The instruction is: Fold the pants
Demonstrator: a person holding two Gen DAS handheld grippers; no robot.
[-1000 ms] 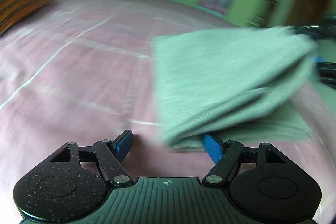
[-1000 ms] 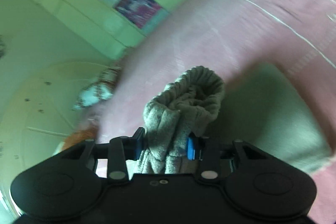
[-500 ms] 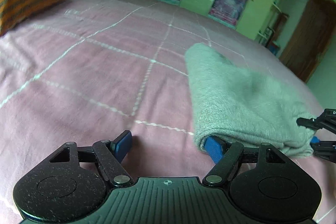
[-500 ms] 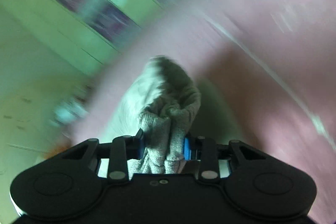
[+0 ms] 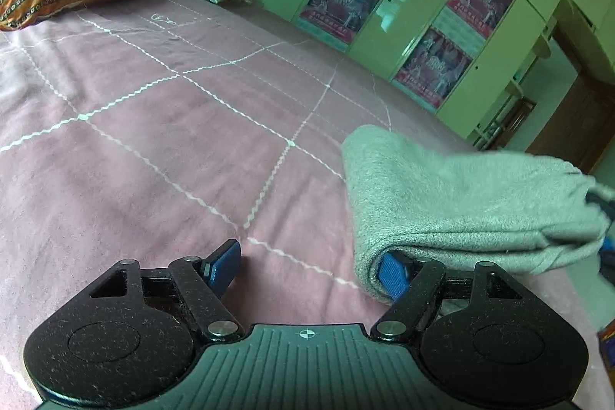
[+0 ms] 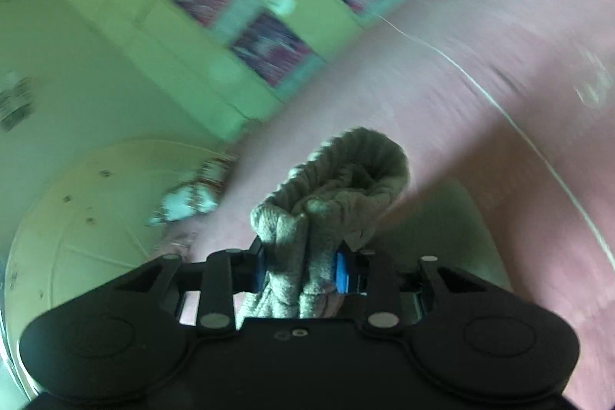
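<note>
The left gripper (image 5: pixel 311 266) is spread wide, its right pad tucked into the folded pants (image 5: pixel 461 195) lying on the bed (image 5: pixel 173 141). The right gripper (image 6: pixel 301 269) clamps bunched pants (image 6: pixel 326 214) between its pads.

Folded pants (image 5: pixel 461 202) hide the left tool's right fingertip; right view blurred

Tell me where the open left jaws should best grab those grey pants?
Probably the rounded folded edge of the pants nearest the left gripper, approached low along the bedspread. One pad already sits under that thick fold, which is firmer than the loose layers.
</note>
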